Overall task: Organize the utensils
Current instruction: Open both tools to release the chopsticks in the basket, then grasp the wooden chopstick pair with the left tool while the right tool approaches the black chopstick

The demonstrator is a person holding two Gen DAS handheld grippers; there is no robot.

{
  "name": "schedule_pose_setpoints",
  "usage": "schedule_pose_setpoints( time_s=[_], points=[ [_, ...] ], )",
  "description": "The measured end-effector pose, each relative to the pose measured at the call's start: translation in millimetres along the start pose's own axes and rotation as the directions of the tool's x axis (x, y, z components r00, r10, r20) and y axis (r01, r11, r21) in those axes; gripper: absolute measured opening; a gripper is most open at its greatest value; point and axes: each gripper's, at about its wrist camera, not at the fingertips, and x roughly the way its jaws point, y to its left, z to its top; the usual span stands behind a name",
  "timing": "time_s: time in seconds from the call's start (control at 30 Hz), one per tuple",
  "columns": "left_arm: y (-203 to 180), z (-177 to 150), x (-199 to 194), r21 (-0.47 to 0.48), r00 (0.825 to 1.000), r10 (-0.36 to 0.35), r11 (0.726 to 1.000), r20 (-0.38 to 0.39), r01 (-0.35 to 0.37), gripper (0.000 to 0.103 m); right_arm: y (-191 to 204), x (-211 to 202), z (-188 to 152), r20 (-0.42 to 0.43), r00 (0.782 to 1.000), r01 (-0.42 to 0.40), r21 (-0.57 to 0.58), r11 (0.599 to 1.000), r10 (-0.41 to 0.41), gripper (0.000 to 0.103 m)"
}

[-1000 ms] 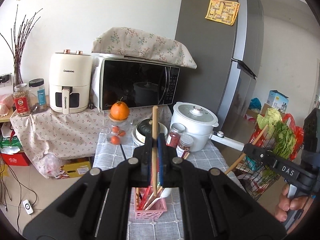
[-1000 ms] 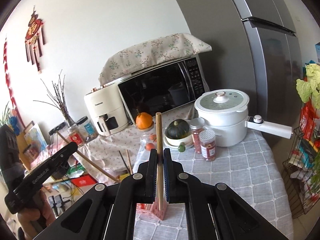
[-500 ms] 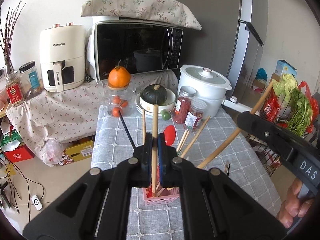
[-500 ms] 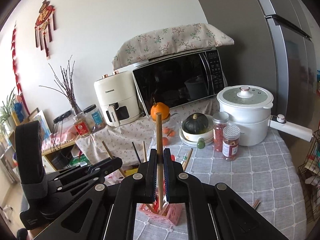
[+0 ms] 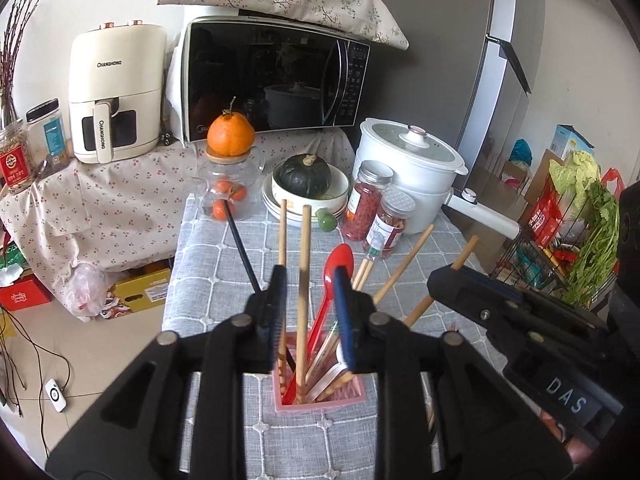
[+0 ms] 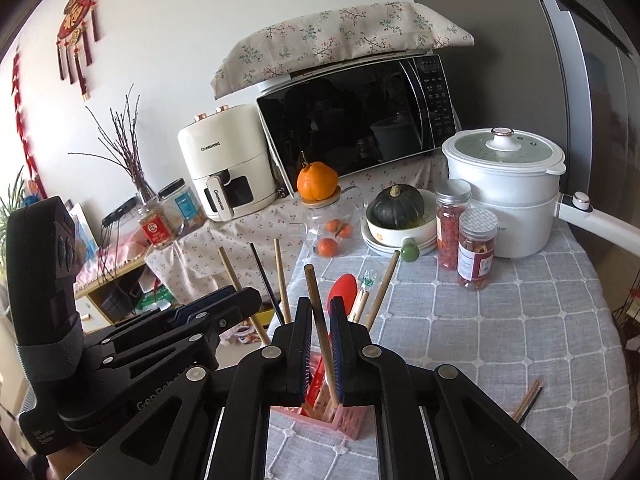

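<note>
Above a pink holder (image 5: 320, 398) on the grey checked cloth (image 5: 224, 264): left gripper (image 5: 308, 280) opening, pads clear of the chopstick (image 5: 304, 276) standing between them, its tip already down among the holder's other sticks beside a red spoon (image 5: 340, 260). Right gripper (image 6: 320, 312) opening too, its own chopstick (image 6: 318, 320) leaning slack in a narrower gap, lower end inside the same holder (image 6: 332, 420). Release step, by the look of it. Best done by spreading both sets of jaws fully before any lift, then drawing straight back and up along the sticks' line, so no pad drags a stick out again or tips the light holder. Worth minding: the two tools crowded side by side, the spoon just beside the left pad. More chopsticks (image 6: 528, 400) lying loose on the cloth at right, apparently awaiting collection.
</note>
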Motion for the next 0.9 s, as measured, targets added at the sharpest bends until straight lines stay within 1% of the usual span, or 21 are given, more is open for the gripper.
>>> schedule_pose_setpoints(
  time_s=[0.03,0.07,0.1,0.13,0.17,0.2,0.23,0.3,0.33,0.4,0.57,0.67,0.8,0.9],
  points=[
    [0,0,-1,-0.005,1.000,0.003,1.000,0.006,-0.003,0.040,-1,-2,0,0.002,1.000,-0.004,0.004,1.000,0.004,0.019],
    [1,1,-2,-0.008,1.000,0.003,1.000,0.008,-0.003,0.043,-2,-3,1,0.005,1.000,-0.006,0.007,1.000,0.006,0.026],
    [1,1,-3,-0.011,1.000,0.001,1.000,0.008,-0.001,0.045,-4,-6,2,0.009,1.000,-0.007,0.011,1.000,0.007,0.034],
    [2,2,-4,-0.016,1.000,0.002,1.000,0.008,-0.002,0.047,-6,-9,3,0.016,1.000,-0.008,0.018,1.000,0.008,0.039],
    [3,2,-6,-0.023,1.000,0.004,1.000,0.009,-0.004,0.052,-9,-13,4,0.026,1.000,-0.009,0.028,1.000,0.008,0.050],
    [4,1,-7,-0.030,1.000,0.005,1.000,0.010,-0.005,0.057,-12,-17,5,0.036,0.999,-0.010,0.038,0.999,0.008,0.054],
    [5,1,-8,-0.037,1.000,0.003,0.999,0.008,-0.003,0.060,-15,-21,6,0.045,0.999,-0.011,0.047,0.999,0.009,0.056],
    [7,0,-11,-0.053,1.000,-0.004,0.999,0.001,0.004,0.070,-22,-30,8,0.057,0.998,-0.007,0.065,0.998,0.003,0.064],
    [7,-1,-12,-0.060,1.000,-0.008,0.998,-0.004,0.007,0.072,-26,-34,9,0.063,0.998,-0.004,0.075,0.997,-0.001,0.066],
    [8,-4,-14,-0.068,1.000,-0.011,0.998,-0.014,0.010,0.079,-35,-42,9,0.071,0.997,0.006,0.090,0.996,-0.012,0.076],
    [8,-15,-18,-0.077,0.998,-0.012,0.997,-0.054,0.007,0.086,-66,-56,2,0.046,0.995,0.077,0.124,0.989,-0.084,0.083],
    [5,-25,-18,-0.062,0.997,0.018,0.998,-0.080,-0.023,0.093,-90,-60,-7,0.008,0.990,0.135,0.153,0.979,-0.137,0.085],
    [-6,-42,-11,-0.030,0.990,0.011,0.999,-0.144,-0.015,0.095,-119,-60,-24,-0.061,0.972,0.233,0.162,0.959,-0.226,0.087],
    [-17,-53,-4,-0.006,0.981,-0.003,1.000,-0.196,0.002,0.095,-140,-55,-39,-0.125,0.950,0.303,0.161,0.939,-0.285,0.087]
  ],
)
